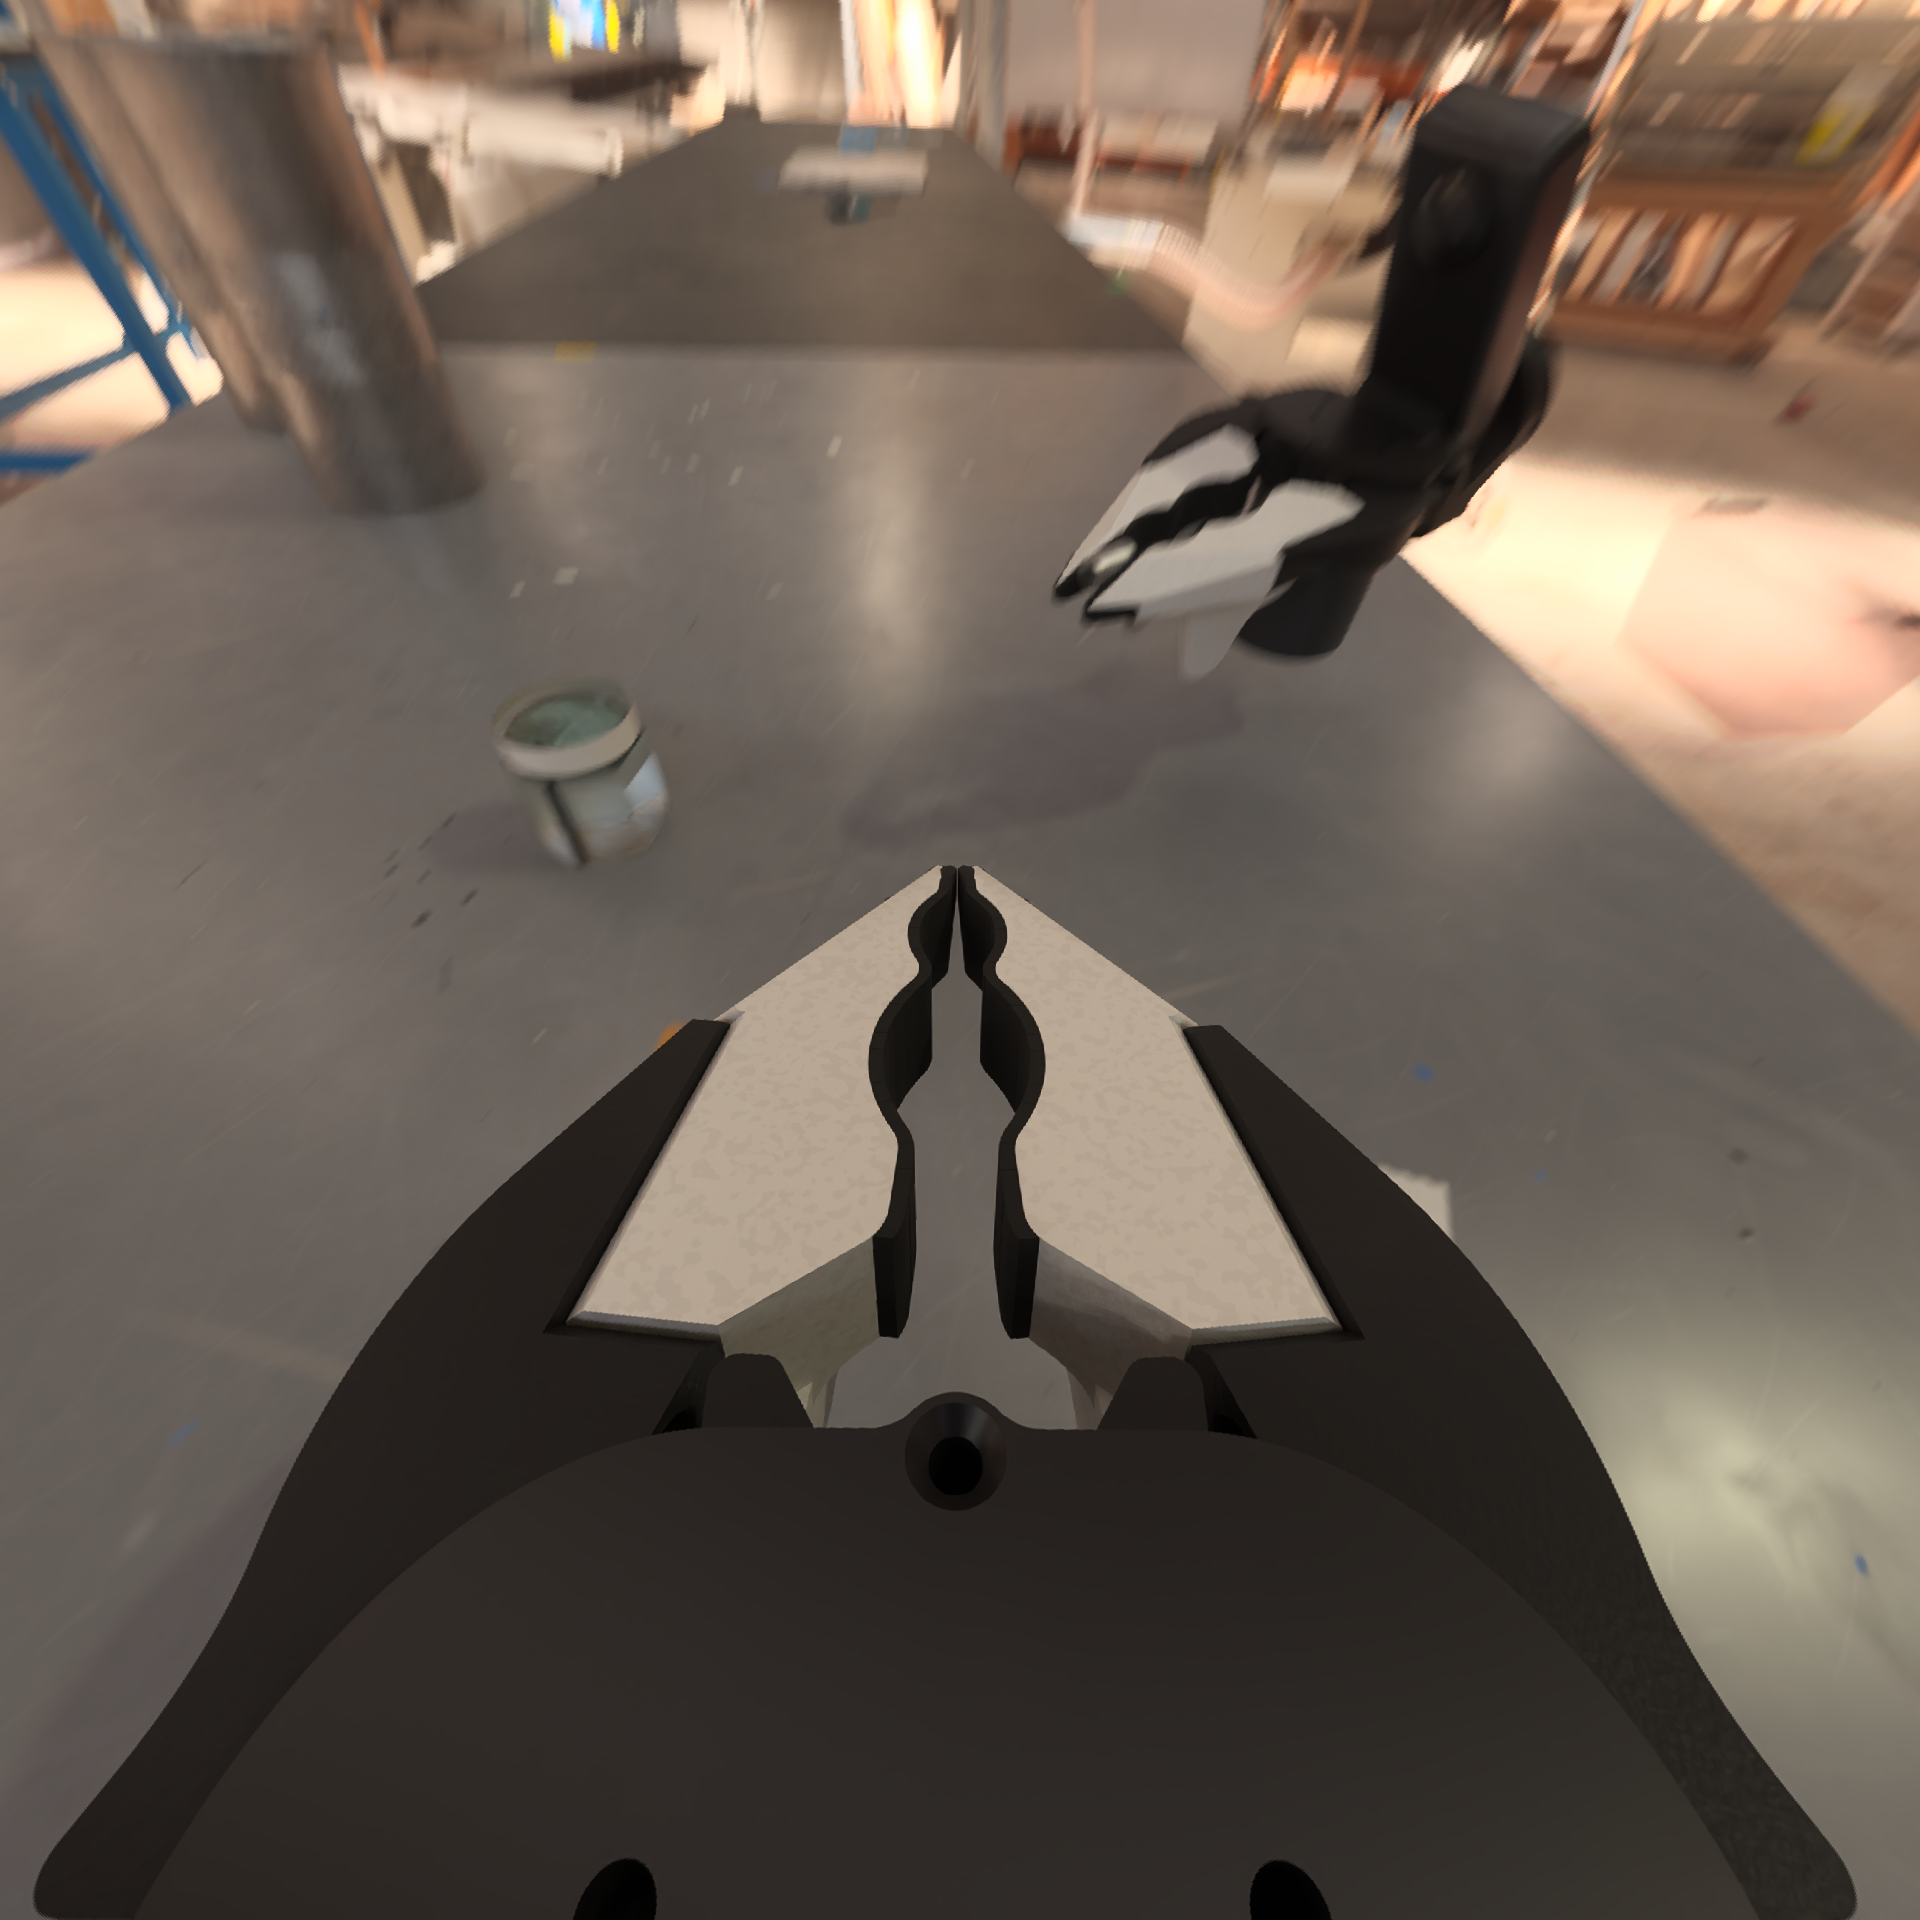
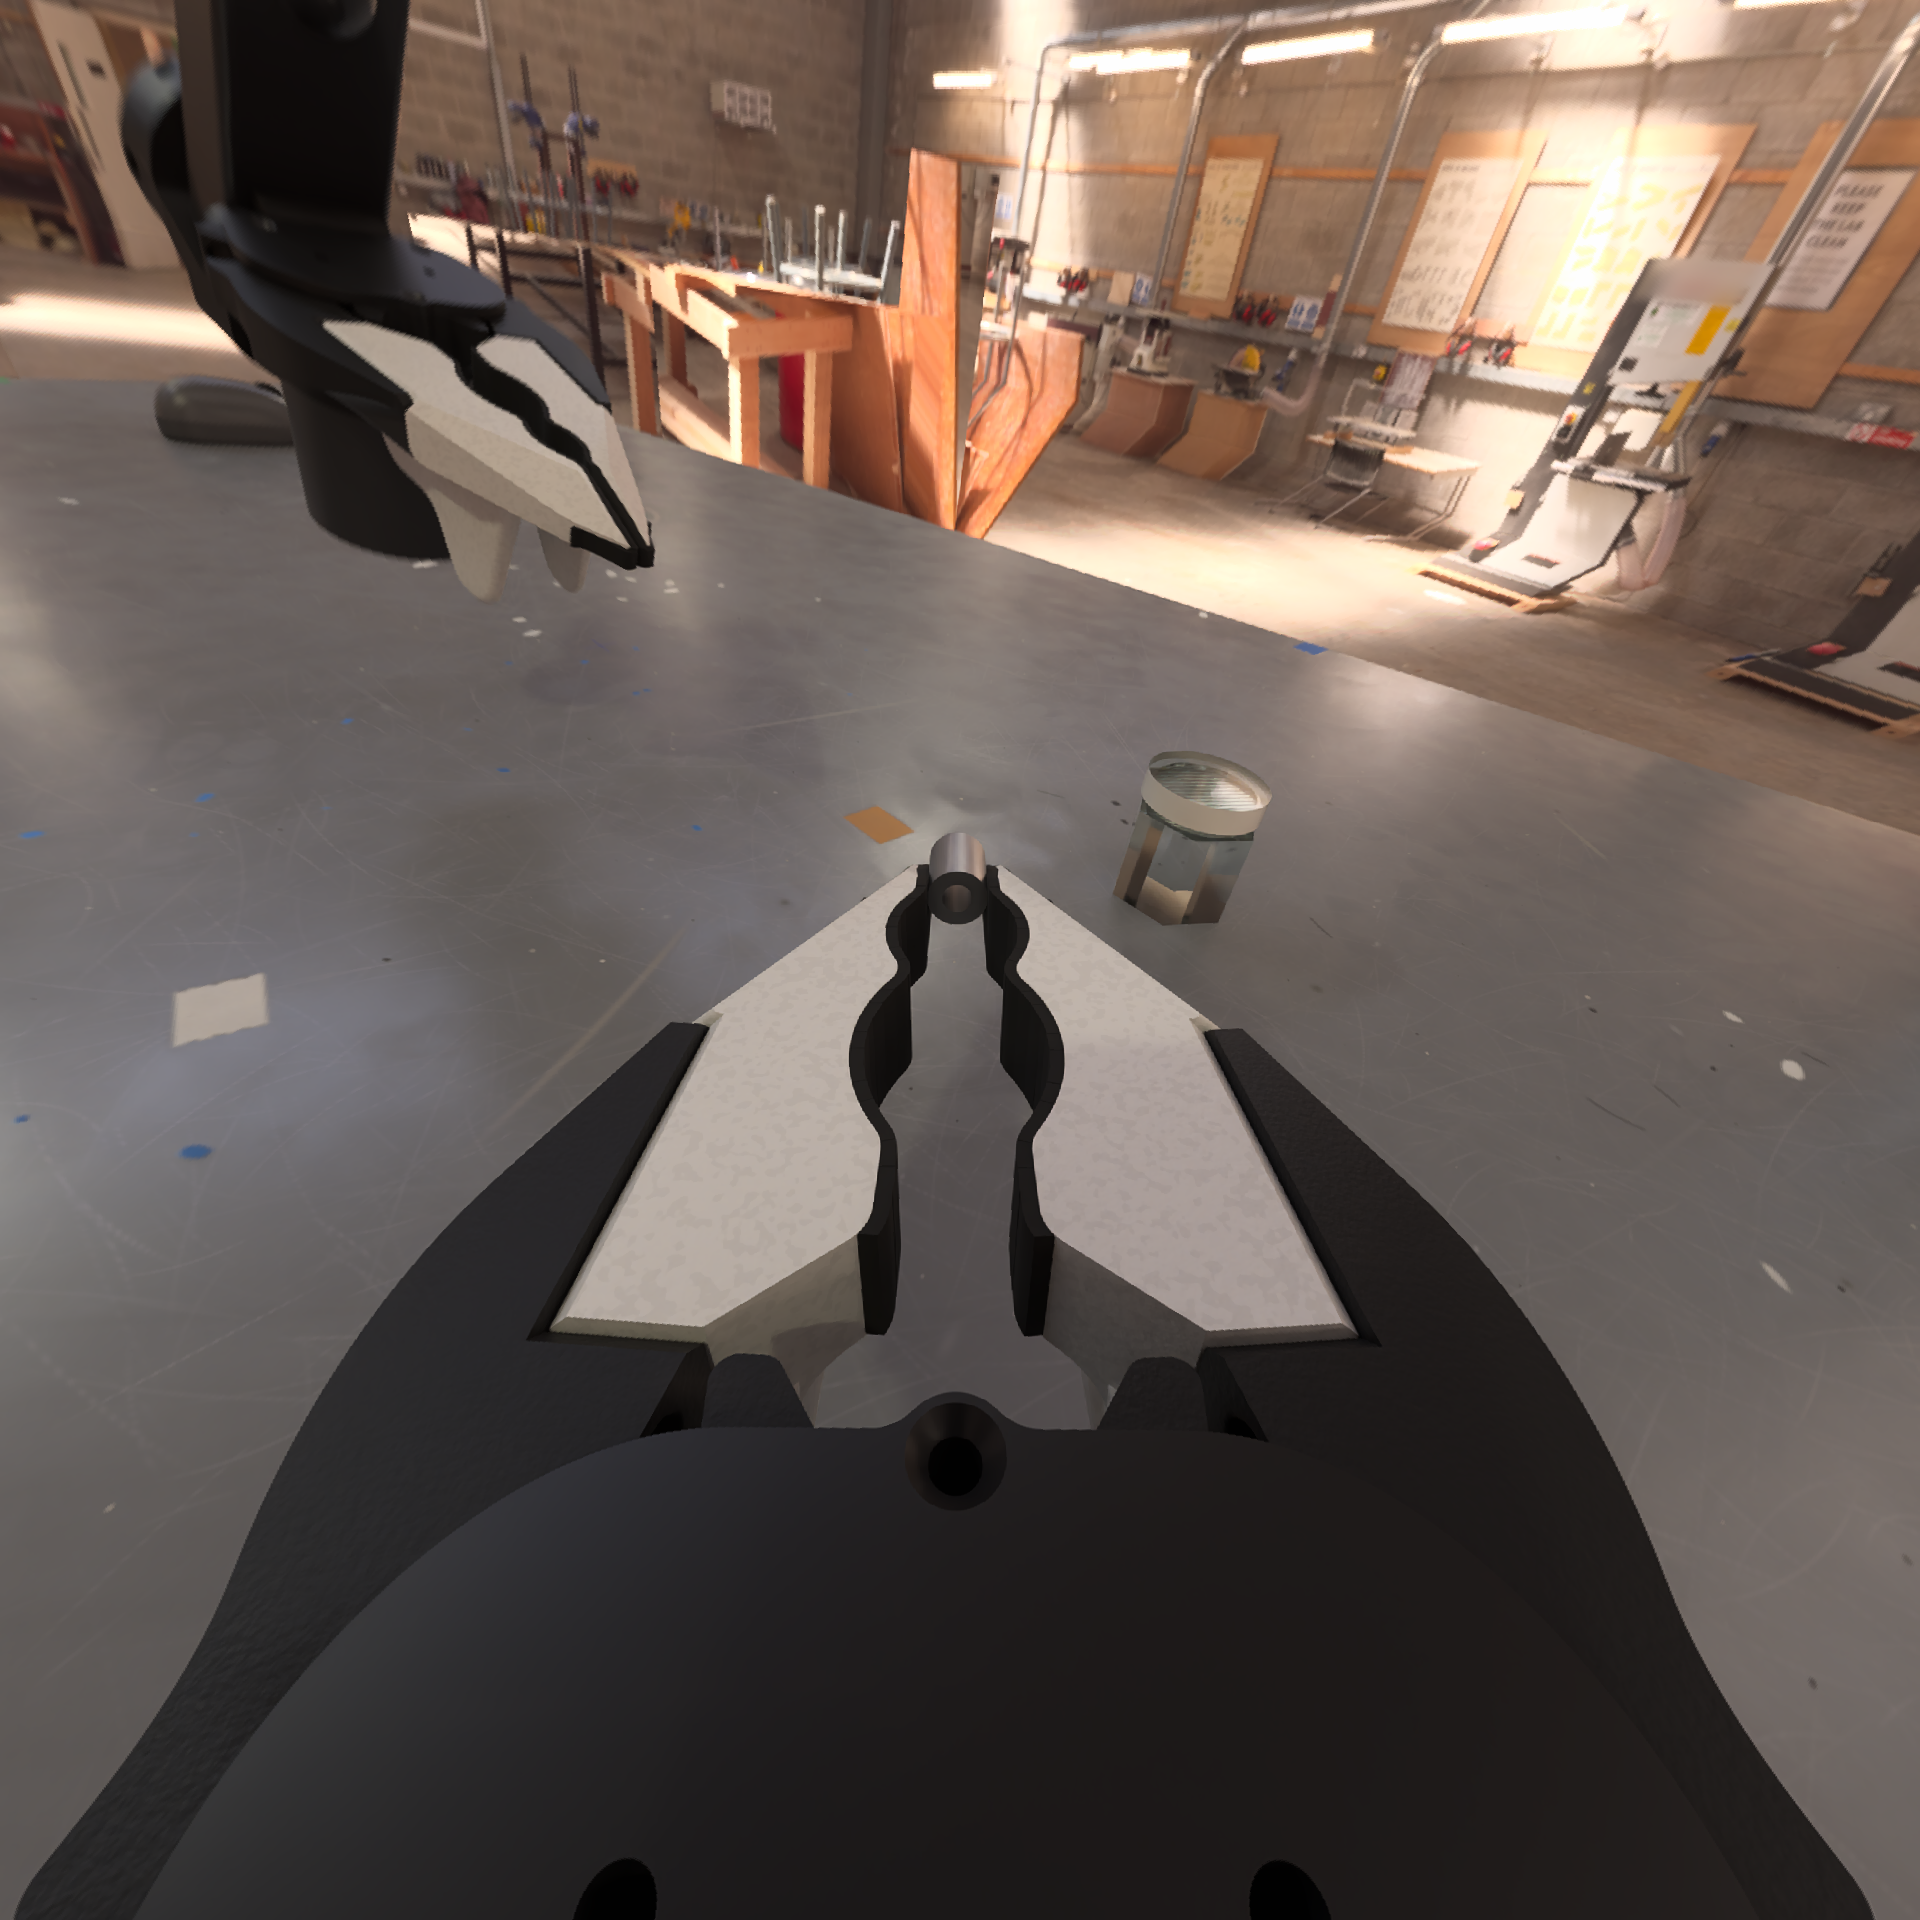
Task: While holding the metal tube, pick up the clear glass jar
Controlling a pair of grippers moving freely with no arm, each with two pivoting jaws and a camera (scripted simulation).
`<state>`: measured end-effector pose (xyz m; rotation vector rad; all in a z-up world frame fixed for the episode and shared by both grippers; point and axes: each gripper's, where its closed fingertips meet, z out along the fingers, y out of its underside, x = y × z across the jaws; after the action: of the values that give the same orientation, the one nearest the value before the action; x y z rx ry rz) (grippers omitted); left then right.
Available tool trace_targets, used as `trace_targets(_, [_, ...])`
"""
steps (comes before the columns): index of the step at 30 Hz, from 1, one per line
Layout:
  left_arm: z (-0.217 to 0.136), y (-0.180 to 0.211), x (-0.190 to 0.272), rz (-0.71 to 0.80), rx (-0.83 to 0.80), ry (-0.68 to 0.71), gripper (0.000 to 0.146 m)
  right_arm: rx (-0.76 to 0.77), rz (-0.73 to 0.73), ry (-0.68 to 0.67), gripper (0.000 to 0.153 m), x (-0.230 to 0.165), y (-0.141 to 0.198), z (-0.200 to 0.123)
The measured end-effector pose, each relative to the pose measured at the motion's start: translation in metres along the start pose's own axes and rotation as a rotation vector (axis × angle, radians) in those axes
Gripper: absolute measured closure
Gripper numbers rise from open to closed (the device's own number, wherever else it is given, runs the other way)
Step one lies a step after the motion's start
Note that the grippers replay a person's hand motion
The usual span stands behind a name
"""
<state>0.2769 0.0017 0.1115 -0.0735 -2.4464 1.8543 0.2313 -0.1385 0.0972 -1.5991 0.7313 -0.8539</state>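
The clear glass jar [image 1: 582,774] stands upright on the grey table [image 1: 260,1091], ahead and to the left of my left gripper [image 1: 956,875]. That gripper is shut and empty, above the table. My right gripper [image 2: 956,896] is shut on the short metal tube [image 2: 956,878], held at its fingertips with the open end toward the camera. The jar also shows in the right wrist view [image 2: 1195,836], close to the right of the tube. Each gripper shows in the other's view: the right one [image 1: 1086,587] hovers at upper right, the left one [image 2: 629,551] at upper left.
A large metal cylinder [image 1: 312,312] stands at the table's back left. A dark rounded object [image 2: 218,410] lies at the far left. The table [image 2: 416,831] ends on the right [image 1: 1621,790] and beyond the jar [image 2: 1455,707]. Flat tape patches [image 2: 878,823] mark its top.
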Motion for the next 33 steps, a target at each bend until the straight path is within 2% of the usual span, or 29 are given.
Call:
trace_targets(3, [-0.013,0.017,-0.030,0.034,-0.159,-0.151,0.146,-0.014,-0.018,-0.029,0.143,0.001,-0.006,0.013])
trace_targets(5, [-0.019,0.023,-0.043,0.020,-0.177,-0.232,0.146,0.016,-0.005,-0.068,0.143,0.003,-0.016,0.024])
trace_targets(10, [-0.003,0.033,-0.039,-0.114,-0.070,-0.148,0.146,0.126,0.080,-0.099,0.143,0.024,-0.040,0.052])
trace_targets(16, [0.002,0.037,-0.040,-0.075,-0.082,-0.155,0.144,0.196,0.130,-0.157,0.143,0.030,-0.031,0.059])
trace_targets(21, [0.012,0.041,-0.040,-0.054,-0.125,-0.112,0.141,0.191,0.215,-0.129,0.143,0.040,-0.015,0.055])
trace_targets(23, [0.020,0.034,-0.043,-0.043,-0.088,-0.101,0.131,0.220,0.227,-0.123,0.143,0.043,-0.018,0.054])
trace_targets(25, [0.030,0.024,-0.047,-0.037,-0.097,-0.080,0.113,0.238,0.239,-0.124,0.143,0.045,-0.021,0.053])
trace_targets(28, [0.051,0.013,-0.067,0.022,-0.218,-0.107,0.094,0.255,0.235,-0.118,0.143,0.046,-0.025,0.050])
trace_targets(30, [0.071,0.009,-0.082,0.055,-0.285,-0.128,0.087,0.265,0.224,-0.109,0.143,0.046,-0.028,0.048])
trace_targets(33, [0.104,0.008,-0.094,0.041,-0.378,-0.037,0.077,0.302,0.232,-0.099,0.143,0.048,-0.035,0.043])
